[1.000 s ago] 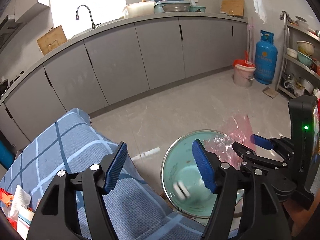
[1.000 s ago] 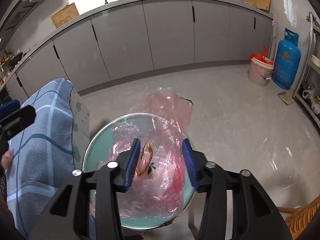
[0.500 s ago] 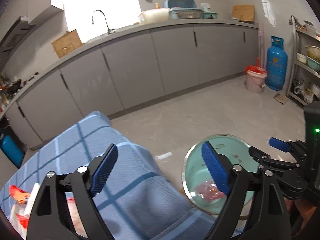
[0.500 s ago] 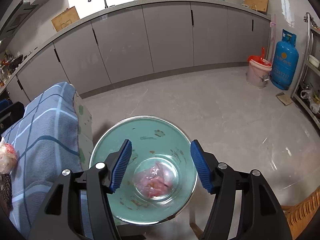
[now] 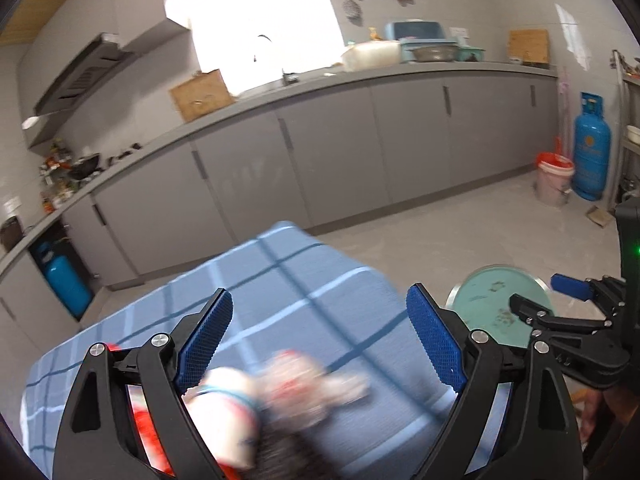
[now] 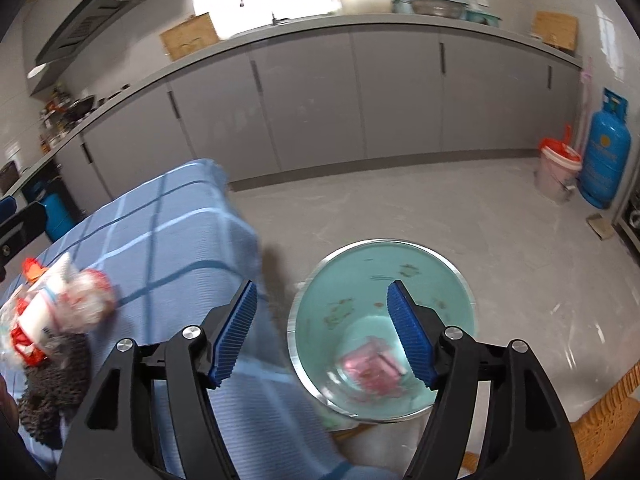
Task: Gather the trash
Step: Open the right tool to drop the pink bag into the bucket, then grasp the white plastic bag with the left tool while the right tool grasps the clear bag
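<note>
A teal metal bin (image 6: 384, 280) stands on the floor beside the table; a crumpled pink plastic bag (image 6: 370, 372) lies at its bottom. The bin also shows in the left wrist view (image 5: 494, 308). My right gripper (image 6: 322, 334) is open and empty above the bin's left rim. My left gripper (image 5: 320, 346) is open and empty above a blurred pile of trash (image 5: 276, 392) on the blue checked tablecloth (image 5: 280, 280). The same pile, a white paper cup with red and clear wrappers (image 6: 60, 312), shows at the left of the right wrist view.
A dark knitted cloth (image 6: 52, 384) lies by the pile. Grey cabinets (image 6: 320, 92) line the far wall. A pink bucket (image 6: 558, 168) and a blue gas cylinder (image 6: 606, 148) stand at the right. A wicker chair edge (image 6: 604, 420) is at the lower right.
The right gripper let go of the pink bag, which dropped into the bin, and opened wider. The left gripper swung left from the bin to over the trash pile on the table.
</note>
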The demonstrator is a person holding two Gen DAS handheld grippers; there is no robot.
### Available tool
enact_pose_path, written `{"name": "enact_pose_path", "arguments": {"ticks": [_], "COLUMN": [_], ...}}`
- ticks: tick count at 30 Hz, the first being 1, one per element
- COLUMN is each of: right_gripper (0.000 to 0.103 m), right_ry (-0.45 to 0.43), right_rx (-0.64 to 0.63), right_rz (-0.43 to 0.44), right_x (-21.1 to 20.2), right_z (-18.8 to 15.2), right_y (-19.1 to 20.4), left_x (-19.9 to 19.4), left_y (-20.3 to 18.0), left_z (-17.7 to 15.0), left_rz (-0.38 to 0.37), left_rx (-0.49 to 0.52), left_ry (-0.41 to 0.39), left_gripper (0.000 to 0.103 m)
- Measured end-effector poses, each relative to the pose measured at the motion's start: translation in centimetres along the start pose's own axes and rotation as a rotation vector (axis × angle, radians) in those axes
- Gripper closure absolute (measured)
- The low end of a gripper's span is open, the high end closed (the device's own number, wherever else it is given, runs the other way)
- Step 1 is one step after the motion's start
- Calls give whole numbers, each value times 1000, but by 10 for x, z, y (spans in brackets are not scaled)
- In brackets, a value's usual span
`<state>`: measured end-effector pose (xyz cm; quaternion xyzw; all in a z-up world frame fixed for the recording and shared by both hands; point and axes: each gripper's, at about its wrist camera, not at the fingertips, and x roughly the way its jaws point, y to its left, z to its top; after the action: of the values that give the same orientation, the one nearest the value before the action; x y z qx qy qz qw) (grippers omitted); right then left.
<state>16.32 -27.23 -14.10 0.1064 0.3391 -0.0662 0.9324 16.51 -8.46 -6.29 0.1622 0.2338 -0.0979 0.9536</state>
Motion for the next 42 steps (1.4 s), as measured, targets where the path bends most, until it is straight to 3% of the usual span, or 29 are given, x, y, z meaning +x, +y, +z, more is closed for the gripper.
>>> {"name": "enact_pose_path", "arguments": {"ticks": [12,18,28,38,42], "right_gripper": [32,28,24,24,24], "right_ry": [17,11,19,55,65], "right_rx": [-126,-179,-260,-280,-283], "right_rz": [111,155,199,209,212], "right_x": [-5,-6,2,16,22], "right_z": [-5,0,2,-5,-7], "right_y": [90,127,175,183,185], "left_x": [-25,-26,-10,5,7], "left_y": [120,176,198,198,198], "left_z": [-61,-91,-128,-140,-141], "left_rz": [300,395,369,336,312], "left_rx": [-79,-156,-210,-233,-245], "left_ry": [107,183,274,314,328], "left_gripper": [13,13,13,15,39]}}
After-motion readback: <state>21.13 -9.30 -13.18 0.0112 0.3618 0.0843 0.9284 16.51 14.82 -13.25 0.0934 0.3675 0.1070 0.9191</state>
